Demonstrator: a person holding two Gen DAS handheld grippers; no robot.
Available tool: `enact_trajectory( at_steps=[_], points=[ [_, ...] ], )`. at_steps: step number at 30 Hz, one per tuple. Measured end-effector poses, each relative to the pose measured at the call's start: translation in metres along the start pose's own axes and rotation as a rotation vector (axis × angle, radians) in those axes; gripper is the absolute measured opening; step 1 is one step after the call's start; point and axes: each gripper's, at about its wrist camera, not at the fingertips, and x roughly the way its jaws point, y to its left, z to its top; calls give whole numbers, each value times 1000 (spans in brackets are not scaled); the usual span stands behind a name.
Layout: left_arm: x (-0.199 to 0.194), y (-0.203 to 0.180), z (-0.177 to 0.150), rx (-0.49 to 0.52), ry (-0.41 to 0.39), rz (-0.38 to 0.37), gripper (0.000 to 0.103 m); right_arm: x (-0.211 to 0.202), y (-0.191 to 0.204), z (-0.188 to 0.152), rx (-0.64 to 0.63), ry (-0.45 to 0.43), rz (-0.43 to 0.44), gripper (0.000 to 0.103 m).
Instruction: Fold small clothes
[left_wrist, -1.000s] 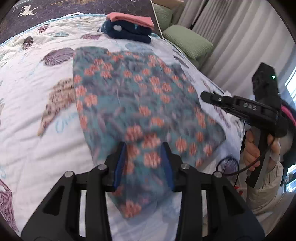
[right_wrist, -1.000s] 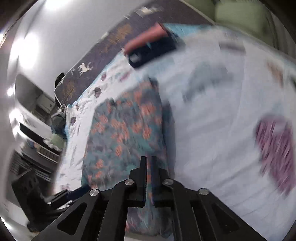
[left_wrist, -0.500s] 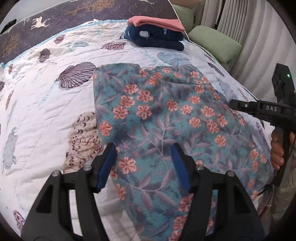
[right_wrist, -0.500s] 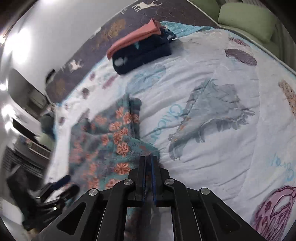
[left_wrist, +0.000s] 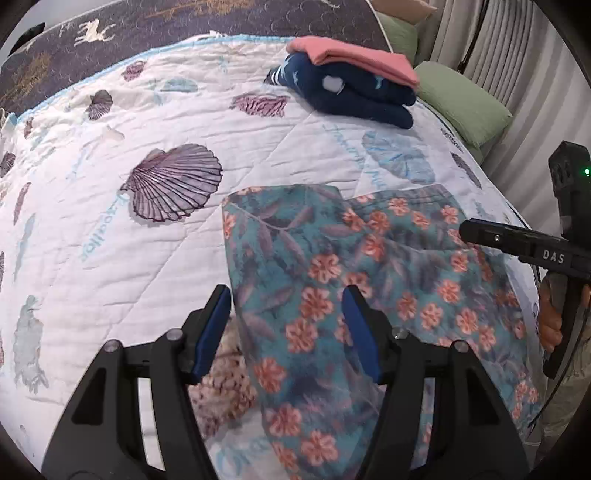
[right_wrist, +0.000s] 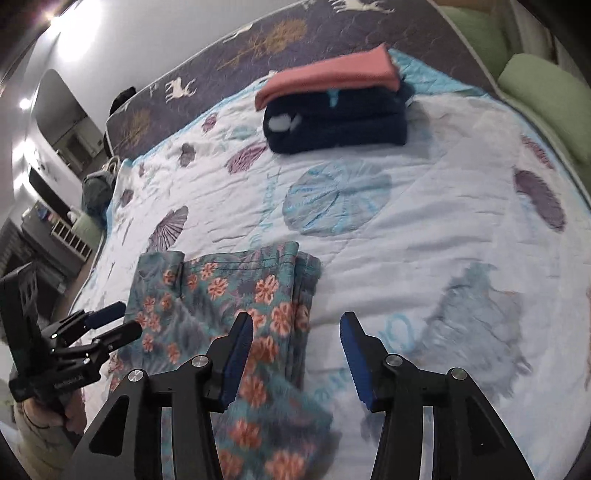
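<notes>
A teal garment with orange flowers (left_wrist: 354, 280) lies folded over on the bed quilt (left_wrist: 110, 229); it also shows in the right wrist view (right_wrist: 221, 295). My left gripper (left_wrist: 286, 317) is open and empty, its jaws straddling the garment's near left edge. My right gripper (right_wrist: 297, 345) is open and empty above the garment's right edge. The right gripper shows in the left wrist view (left_wrist: 517, 243) at the far right. The left gripper shows in the right wrist view (right_wrist: 114, 321) at the left.
A stack of folded clothes, navy (left_wrist: 354, 92) under pink (left_wrist: 351, 59), sits at the far side of the bed; it also shows in the right wrist view (right_wrist: 332, 107). Green pillows (left_wrist: 461, 103) lie at the right edge. A dark patterned headboard (right_wrist: 258, 40) runs behind.
Both grippers have let go of the garment and opened. The garment now lies on the quilt and both grippers have drawn back from it.
</notes>
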Motion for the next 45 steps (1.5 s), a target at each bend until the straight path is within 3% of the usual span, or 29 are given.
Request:
enact_trajectory(
  at_steps=[6,8,9,11,12,13,14,18,21,27,30,33,34,35,39,40,45],
  points=[
    [20,4,10,8,24,-12,67,23,-5,16,5,18,-3,47],
    [25,7,12,4,15,-5,69,23,-4,18,5,-4,0,3],
    [29,10,13,-5,11,6,75,24,-4,19,7,-2,-6,4],
    [34,17,12,-12,-2,18,82,25,-2,18,-19,-19,-85,4],
    [35,19,10,-10,-14,17,84,26,0,17,-58,-35,-170,3],
    [34,20,10,-6,-20,14,84,31,1,15,-111,-43,-328,3],
    [32,20,9,-1,-24,19,84,34,-3,14,-134,-44,-389,3],
    [13,20,8,11,-43,42,83,8,-28,14,25,-52,-166,6],
    [-10,23,-3,-2,-67,-4,83,-19,-28,3,26,-63,-130,6],
    [-42,27,-43,-59,-32,-135,83,-59,-20,-44,45,-27,-23,14],
    [-50,26,-65,-99,3,-207,83,-75,-18,-71,74,1,53,24],
    [-53,24,-85,-150,46,-300,83,-82,-12,-91,88,15,139,43],
    [-53,23,-89,-159,57,-314,83,-83,-11,-96,96,22,146,55],
    [-53,22,-93,-168,64,-318,83,-83,-10,-99,102,27,148,61],
    [-57,16,-103,-180,67,-309,83,-78,-5,-110,116,62,153,69],
    [-59,14,-104,-174,65,-313,83,-76,-2,-112,114,76,156,77],
    [-57,3,-108,-134,88,-307,84,-68,1,-116,111,85,159,81]
  ],
)
